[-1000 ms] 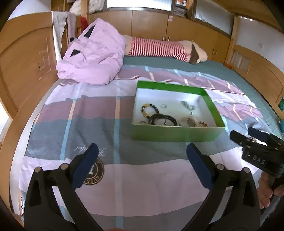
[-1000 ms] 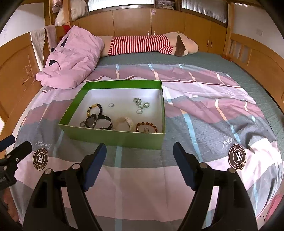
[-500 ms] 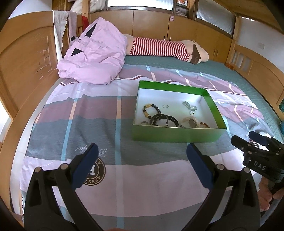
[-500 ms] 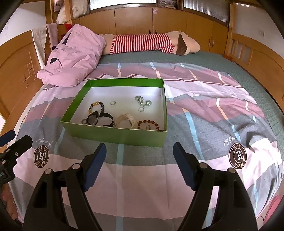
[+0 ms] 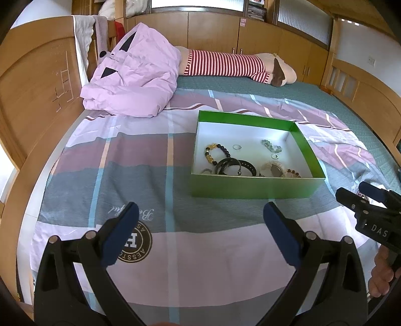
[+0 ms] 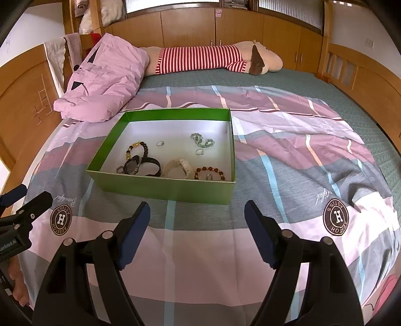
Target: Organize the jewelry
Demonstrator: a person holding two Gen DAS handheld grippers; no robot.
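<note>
A wide bed (image 6: pixel 313 105) fills the room, boxed by a wooden frame (image 5: pixel 32 82). Behind the bed runs a row of wooden cabinets (image 6: pixel 200 27) — above them frosted windows (image 6: pixel 288 7), apparently letting in daylight.

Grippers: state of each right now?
Left gripper: open, holding nothing.
Right gripper: open, holding nothing.

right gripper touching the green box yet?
Apart. The right wrist view shows the right gripper, fingers open, short of the green box, with a strip of bedsheet between the fingertips and the box's near wall.
</note>
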